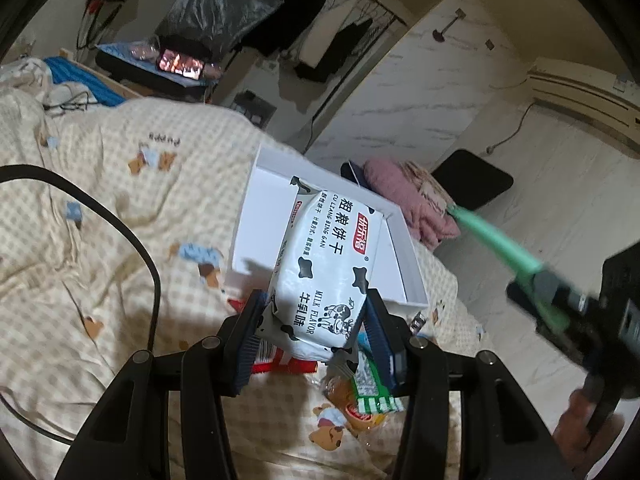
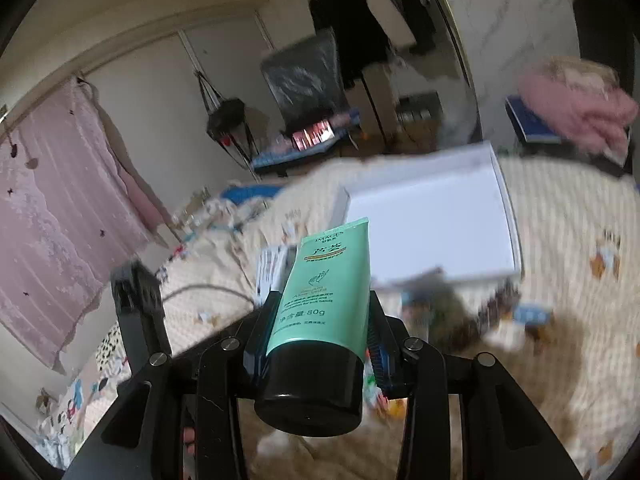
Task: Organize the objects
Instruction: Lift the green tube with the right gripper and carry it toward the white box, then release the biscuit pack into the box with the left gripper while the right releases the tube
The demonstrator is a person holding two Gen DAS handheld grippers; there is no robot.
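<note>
both grippers were loaded, the left gripper (image 1: 316, 320) pinching a biscuit packet (image 1: 320, 276) at frame centre before the white box (image 1: 416, 300), the right gripper (image 2: 320, 320) clamping a green tube (image 2: 320, 284), so each should go in low and flat.

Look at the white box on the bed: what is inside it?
In the right wrist view the white box looks bare inside. In the left wrist view the milk biscuit packet held by the left gripper covers part of its floor, so that part stays unseen.
</note>
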